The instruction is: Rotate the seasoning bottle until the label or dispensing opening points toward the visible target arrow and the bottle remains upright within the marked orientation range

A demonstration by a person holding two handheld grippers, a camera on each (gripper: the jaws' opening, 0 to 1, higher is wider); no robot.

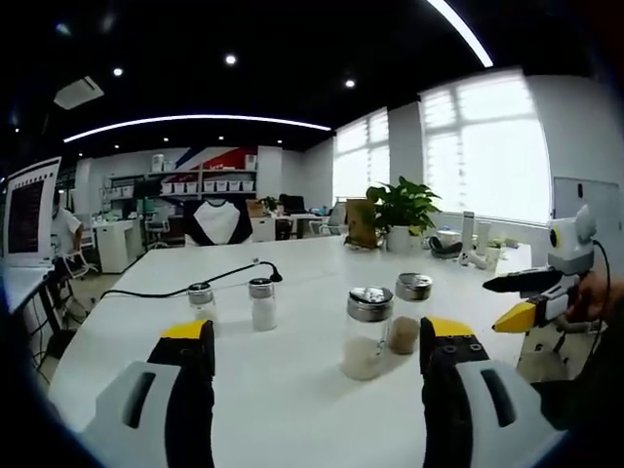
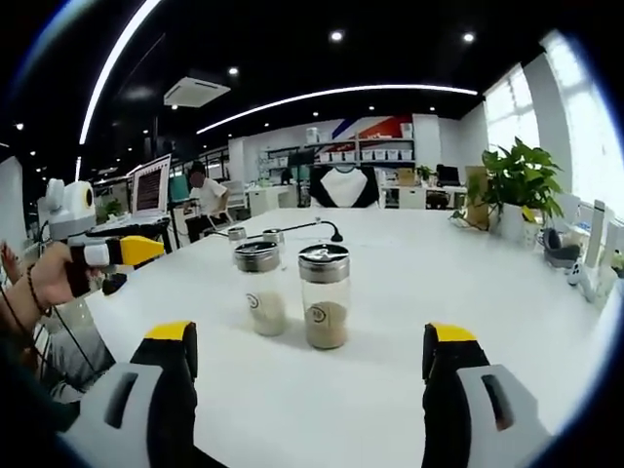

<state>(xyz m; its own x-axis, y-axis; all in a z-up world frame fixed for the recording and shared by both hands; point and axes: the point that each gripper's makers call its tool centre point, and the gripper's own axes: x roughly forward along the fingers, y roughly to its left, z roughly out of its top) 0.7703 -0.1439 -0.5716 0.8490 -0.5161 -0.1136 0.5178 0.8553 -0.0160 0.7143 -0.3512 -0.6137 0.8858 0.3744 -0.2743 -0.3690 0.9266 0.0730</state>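
Both tongs are held low over the white table (image 1: 292, 390), jaws parted and gripping nothing. Ahead of the left gripper (image 1: 317, 351), between its jaws, the two seasoning bottles (image 1: 369, 331) are seen upright, just beside each other. In the right gripper view they stand ahead of the right gripper (image 2: 310, 356). A hand (image 2: 44, 278) is wrapped around the left gripper.

A potted plant (image 1: 402, 213) and a black cable (image 1: 185, 287) sit on the white table (image 1: 292, 390).
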